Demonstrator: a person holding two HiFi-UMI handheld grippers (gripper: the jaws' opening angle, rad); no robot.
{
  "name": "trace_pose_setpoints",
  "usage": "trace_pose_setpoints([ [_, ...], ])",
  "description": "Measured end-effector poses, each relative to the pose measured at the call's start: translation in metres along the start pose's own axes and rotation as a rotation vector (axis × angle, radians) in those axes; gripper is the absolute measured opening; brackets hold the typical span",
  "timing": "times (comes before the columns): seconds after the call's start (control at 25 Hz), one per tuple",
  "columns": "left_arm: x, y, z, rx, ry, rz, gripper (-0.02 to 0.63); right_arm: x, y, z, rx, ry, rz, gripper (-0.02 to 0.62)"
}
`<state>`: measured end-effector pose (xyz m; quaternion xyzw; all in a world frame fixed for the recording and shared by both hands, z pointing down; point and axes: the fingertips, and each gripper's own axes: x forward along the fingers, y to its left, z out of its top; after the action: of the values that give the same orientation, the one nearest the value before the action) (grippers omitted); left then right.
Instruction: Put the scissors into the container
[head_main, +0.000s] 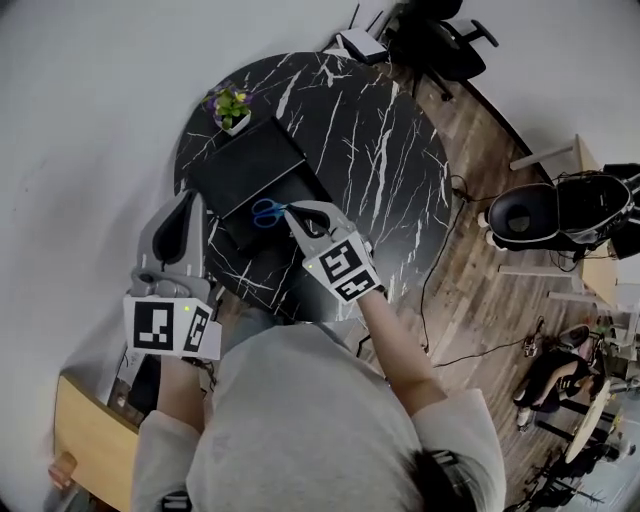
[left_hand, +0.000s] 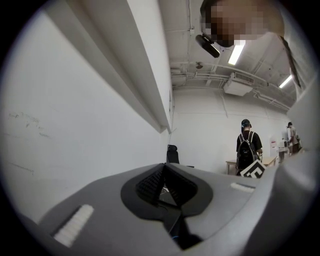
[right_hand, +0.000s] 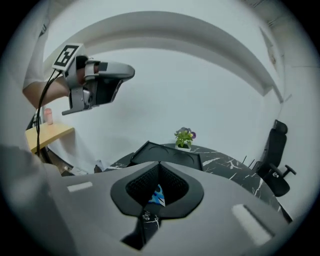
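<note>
One right claw (head_main: 291, 214) clamped on blue scissors (head_main: 265, 212), one left claw (head_main: 187, 199) together.

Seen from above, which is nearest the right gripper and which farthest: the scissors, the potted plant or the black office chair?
1. Scissors: held at the right gripper's tips.
2. Potted plant: past the tray, on the table's far left.
3. Office chair: beyond the table, far right.
</note>
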<state>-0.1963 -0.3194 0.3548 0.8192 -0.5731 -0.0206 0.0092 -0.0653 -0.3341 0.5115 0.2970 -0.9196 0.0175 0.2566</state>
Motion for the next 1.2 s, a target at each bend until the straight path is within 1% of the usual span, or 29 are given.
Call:
trace_pose_setpoints([
  [0.16, -0.001, -0.017, 0.012, 0.017, -0.017, -0.01, 0.059, -0.033, -0.012, 0.02, 0.044, -0.091, -0.072, 0.003],
  [0.4, -0.008, -0.04, 0.024, 0.039, -0.038, -0.017, 0.059, -0.078, -0.023, 0.045, 0.079, -0.217, -0.163, 0.005],
  [0.64, -0.015, -0.059, 0.036, 0.059, -0.056, -0.018, 0.06, -0.123, -0.03, 0.07, 0.11, -0.326, -0.22, 0.005],
  [1.0, -0.029, -0.089, 0.047, 0.082, -0.084, -0.034, 0.06, -0.191, -0.033, 0.097, 0.092, -0.461, -0.318, 0.005],
  [1.2, -0.039, -0.103, 0.056, 0.092, -0.098, -0.035, 0.06, -0.224, -0.035, 0.104, 0.098, -0.511, -0.367, 0.005],
])
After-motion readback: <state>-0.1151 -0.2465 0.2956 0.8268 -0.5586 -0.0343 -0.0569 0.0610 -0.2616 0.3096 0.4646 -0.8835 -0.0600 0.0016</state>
